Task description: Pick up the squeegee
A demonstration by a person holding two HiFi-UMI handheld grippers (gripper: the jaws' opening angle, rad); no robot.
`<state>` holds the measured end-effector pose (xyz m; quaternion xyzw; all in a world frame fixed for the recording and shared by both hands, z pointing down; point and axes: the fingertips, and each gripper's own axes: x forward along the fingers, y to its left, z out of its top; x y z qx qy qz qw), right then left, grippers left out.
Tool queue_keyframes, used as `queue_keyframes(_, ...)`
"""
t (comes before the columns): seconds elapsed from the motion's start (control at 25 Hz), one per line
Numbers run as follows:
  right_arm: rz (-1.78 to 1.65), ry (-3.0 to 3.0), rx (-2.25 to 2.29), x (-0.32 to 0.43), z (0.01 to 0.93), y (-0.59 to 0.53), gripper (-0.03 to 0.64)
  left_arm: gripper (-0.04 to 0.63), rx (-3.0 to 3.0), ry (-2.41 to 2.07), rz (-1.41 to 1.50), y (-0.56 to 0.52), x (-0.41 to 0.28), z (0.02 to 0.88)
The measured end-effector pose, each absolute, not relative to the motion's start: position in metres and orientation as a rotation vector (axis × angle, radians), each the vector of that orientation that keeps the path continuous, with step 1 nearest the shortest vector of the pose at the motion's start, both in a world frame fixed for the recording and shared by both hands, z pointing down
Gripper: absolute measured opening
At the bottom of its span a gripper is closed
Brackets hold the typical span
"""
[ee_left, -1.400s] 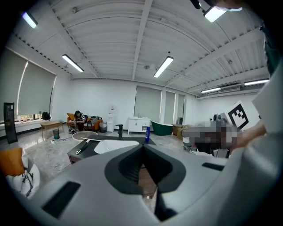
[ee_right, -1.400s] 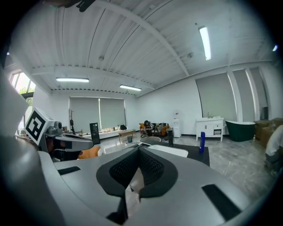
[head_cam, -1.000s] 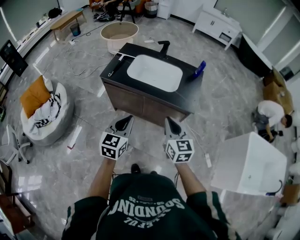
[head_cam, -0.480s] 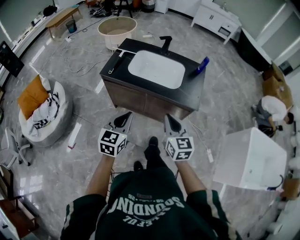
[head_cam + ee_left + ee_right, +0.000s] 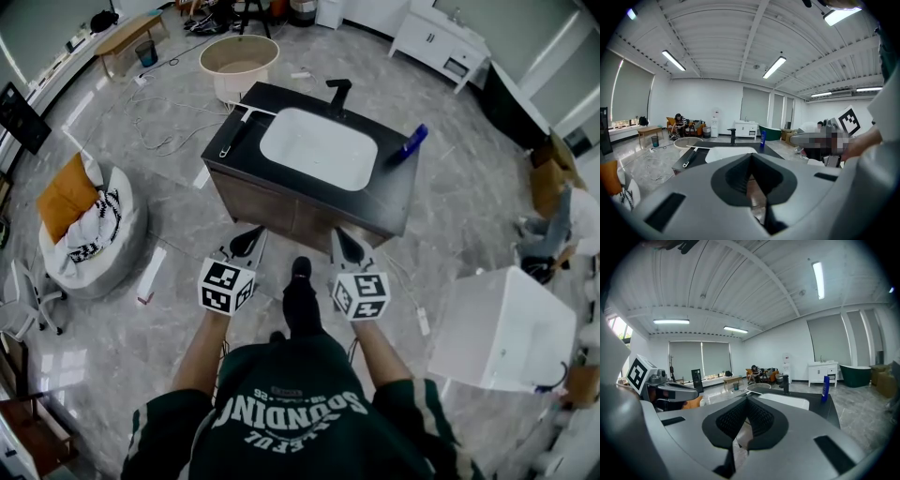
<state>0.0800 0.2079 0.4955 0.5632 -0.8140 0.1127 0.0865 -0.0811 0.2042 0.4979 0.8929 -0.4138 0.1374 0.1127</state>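
The left tool [image 5: 248,242] and the right tool [image 5: 345,246] are both kept clenched and empty, held side by side short of the tabletop [image 5: 398,197], since nothing is yet within reach. The squeegee [image 5: 234,133] is laid flat at the tabletop's left end, beside the basin [image 5: 319,148] and well apart from either tool, so an approach is judged necessary first

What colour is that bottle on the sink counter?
The bottle is blue; the head view shows it best.

Glossy marble floor [image 5: 469,187], matt black countertop [image 5: 386,201]
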Motion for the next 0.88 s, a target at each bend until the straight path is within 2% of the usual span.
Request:
queue_keyframes(0.44, 0.381, -2.423, 1.659, 0.078, 0.512, 0.108, 0.002, 0.002, 2.583, -1.226, 0.435, 0.113, -0.082, 0.512)
queue_keyframes(0.88, 0.413, -2.464, 1.524, 0.063, 0.516, -0.038, 0.002, 0.002, 2.481, -1.302, 0.450, -0.017, -0.089, 0.516)
